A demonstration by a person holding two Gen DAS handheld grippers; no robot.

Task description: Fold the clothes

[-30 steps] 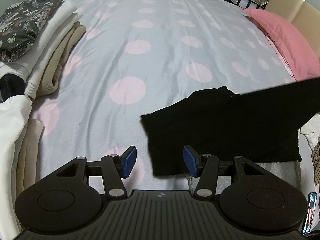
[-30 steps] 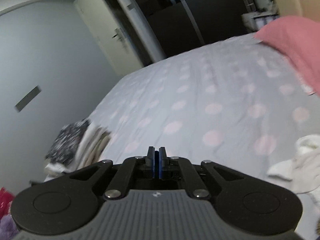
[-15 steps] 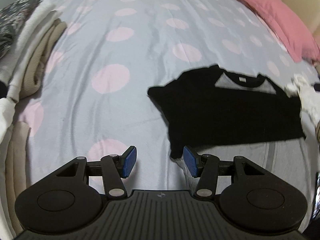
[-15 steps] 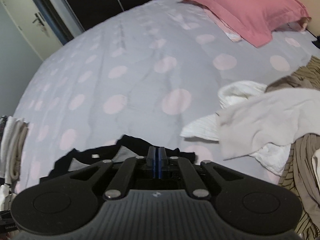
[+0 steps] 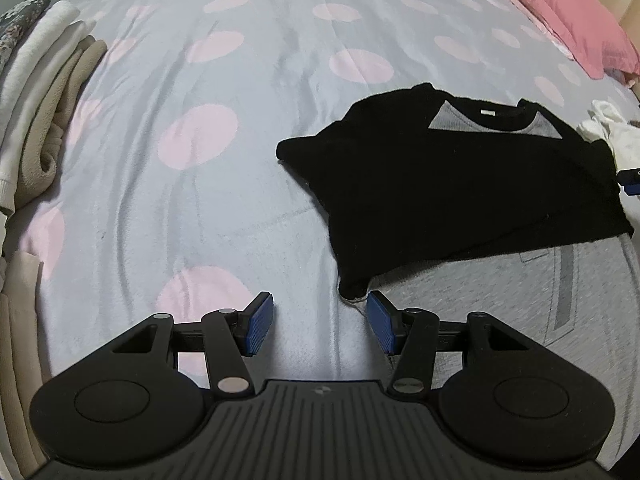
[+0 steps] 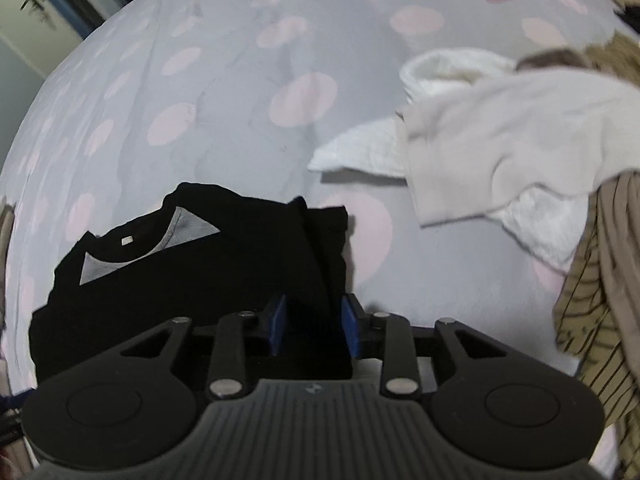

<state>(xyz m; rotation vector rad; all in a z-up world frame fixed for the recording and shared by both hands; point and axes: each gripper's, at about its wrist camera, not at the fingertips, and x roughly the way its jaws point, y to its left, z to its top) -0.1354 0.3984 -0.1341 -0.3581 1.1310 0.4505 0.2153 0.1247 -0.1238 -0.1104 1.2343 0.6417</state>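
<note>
A black shirt (image 5: 460,184) lies flat on the dotted bedspread (image 5: 240,120) — the left gripper (image 5: 320,322) hovers spread wide just before its near corner, touching nothing, while the right gripper (image 6: 313,324) stands parted over the shirt's edge, beside a white garment (image 6: 500,140).

Home bedroom, polka-dot bedspread (image 5: 240,128), pink pillow (image 5: 568,16), folded laundry stack (image 5: 44,92)

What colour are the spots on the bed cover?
Pale pink spots on a light grey bed cover, clearest from the left wrist.
</note>
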